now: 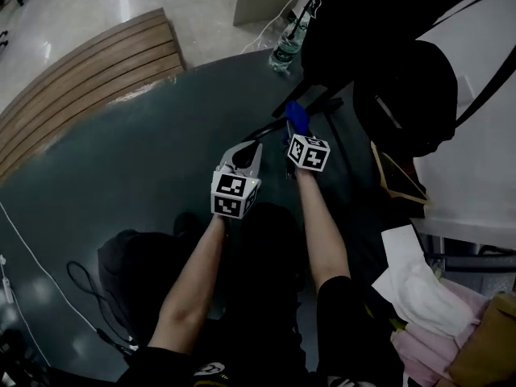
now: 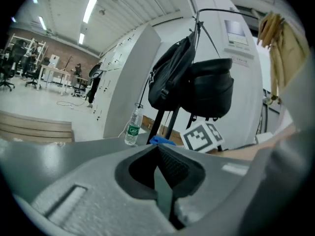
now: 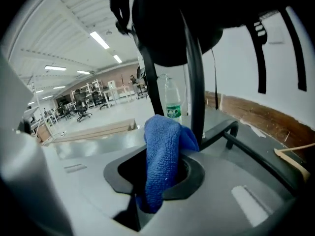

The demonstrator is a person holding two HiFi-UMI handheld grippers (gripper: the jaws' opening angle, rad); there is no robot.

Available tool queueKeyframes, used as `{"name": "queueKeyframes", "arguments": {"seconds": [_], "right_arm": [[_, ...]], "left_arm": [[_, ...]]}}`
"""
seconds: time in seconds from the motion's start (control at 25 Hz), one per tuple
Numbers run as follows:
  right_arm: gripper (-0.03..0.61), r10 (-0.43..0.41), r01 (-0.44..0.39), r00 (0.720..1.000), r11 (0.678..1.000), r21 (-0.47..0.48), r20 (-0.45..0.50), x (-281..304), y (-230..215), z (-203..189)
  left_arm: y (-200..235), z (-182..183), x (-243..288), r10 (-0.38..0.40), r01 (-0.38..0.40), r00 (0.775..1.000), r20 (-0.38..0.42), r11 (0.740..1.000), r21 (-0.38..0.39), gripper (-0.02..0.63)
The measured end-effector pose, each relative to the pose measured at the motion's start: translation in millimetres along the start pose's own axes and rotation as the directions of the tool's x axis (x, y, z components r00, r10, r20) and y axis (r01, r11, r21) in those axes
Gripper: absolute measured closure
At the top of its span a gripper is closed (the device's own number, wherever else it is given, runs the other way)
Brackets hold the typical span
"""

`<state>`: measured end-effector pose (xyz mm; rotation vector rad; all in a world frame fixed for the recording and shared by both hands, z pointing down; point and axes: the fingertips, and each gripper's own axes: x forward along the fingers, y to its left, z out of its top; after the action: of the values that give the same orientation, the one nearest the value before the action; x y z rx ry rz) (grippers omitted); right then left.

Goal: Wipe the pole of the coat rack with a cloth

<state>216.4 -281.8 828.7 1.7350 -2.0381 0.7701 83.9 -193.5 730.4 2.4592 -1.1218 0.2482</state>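
Grey left gripper (image 1: 251, 153) hangs low at the left with its jaws pressed together and nothing between them. It has no work in this step, so I think it should keep clear of the rack legs. To its right, the right gripper (image 1: 294, 134) is clamped on the blue cloth (image 3: 165, 156), which stands out of the jaws as a folded lump. The cloth is just beside the dark pole (image 3: 196, 82), near its foot, and I cannot tell if it touches. To wipe well, the lump should be pressed firmly on the pole and slid along it in long strokes, then brought around to the other sides. The grip must be tight, because the cloth may slip out. The black bags (image 2: 211, 90) hanging above will probably block the higher part, so care is needed there. Count: two grippers, one cloth, one pole, two bags, and one bottle (image 3: 173, 102) on the far side.
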Motion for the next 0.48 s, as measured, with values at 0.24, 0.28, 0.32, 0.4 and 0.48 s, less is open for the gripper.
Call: {"name": "queueKeyframes", "arguments": {"seconds": [0.24,0.28,0.32,0.4,0.48], "right_arm": [[0.502,0.116,-0.145,0.982,0.968,-0.206,-0.148,20,64,-29],[0.502,0.148,-0.18,0.976,0.961,-0.212,-0.157,20,79,-35],[0.502,0.181,-0.218,0.968,0.95,-0.224,-0.175,21,97,-43],[0.502,0.237,-0.3,0.94,0.916,-0.266,-0.244,26,132,-68],[0.5,0.243,-0.351,0.911,0.88,-0.32,-0.333,32,154,-100]], "left_arm": [[13,-21,-9,0.027,-0.02,0.999,-0.044,0.989,0.145,0.609],[16,-19,-12,0.037,-0.03,0.998,-0.04,0.986,0.166,0.609],[20,-18,-16,0.053,-0.046,0.998,-0.036,0.985,0.168,0.609],[32,-15,-24,0.089,-0.085,0.996,-0.02,0.988,0.13,0.609],[43,-12,-30,0.127,-0.126,0.992,0.0,0.988,0.086,0.609]]}}
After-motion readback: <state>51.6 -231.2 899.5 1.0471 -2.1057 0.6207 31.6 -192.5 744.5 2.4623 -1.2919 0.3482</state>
